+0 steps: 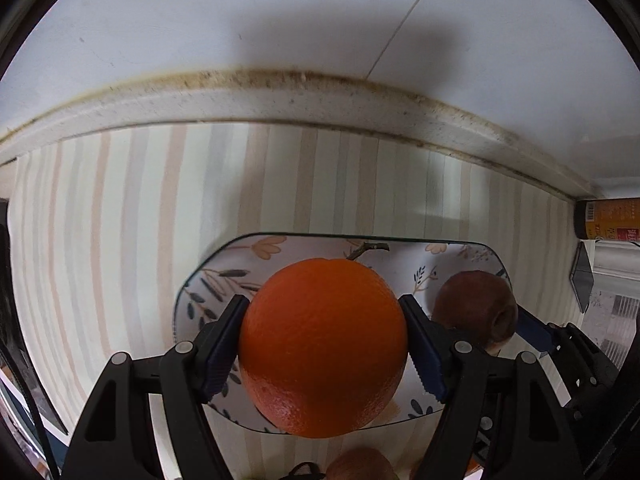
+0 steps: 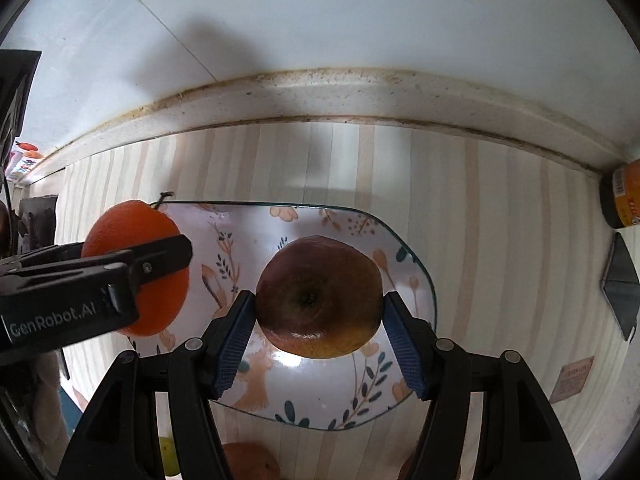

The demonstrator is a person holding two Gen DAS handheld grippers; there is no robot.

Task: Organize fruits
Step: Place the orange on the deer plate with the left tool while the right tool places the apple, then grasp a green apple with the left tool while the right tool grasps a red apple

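Two cut-off fruits (image 2: 248, 462), perhaps oranges, below the plate (image 2: 416, 264).

Above the floral plate (image 2: 416, 280) the two loads crowd each other: the left gripper (image 1: 324, 344) clamps an orange (image 1: 324, 348) over the plate's left part, and the right gripper (image 2: 320, 312) pinches a reddish apple (image 2: 318, 296) over its middle, with only a narrow gap between them. The striped mat (image 2: 500, 240) lies bare to the plate's right and behind it, up to the raised counter edge (image 2: 360, 96) and wall. A dark bottle (image 2: 622, 196) and a folded grey item (image 2: 620, 284) block the far right.
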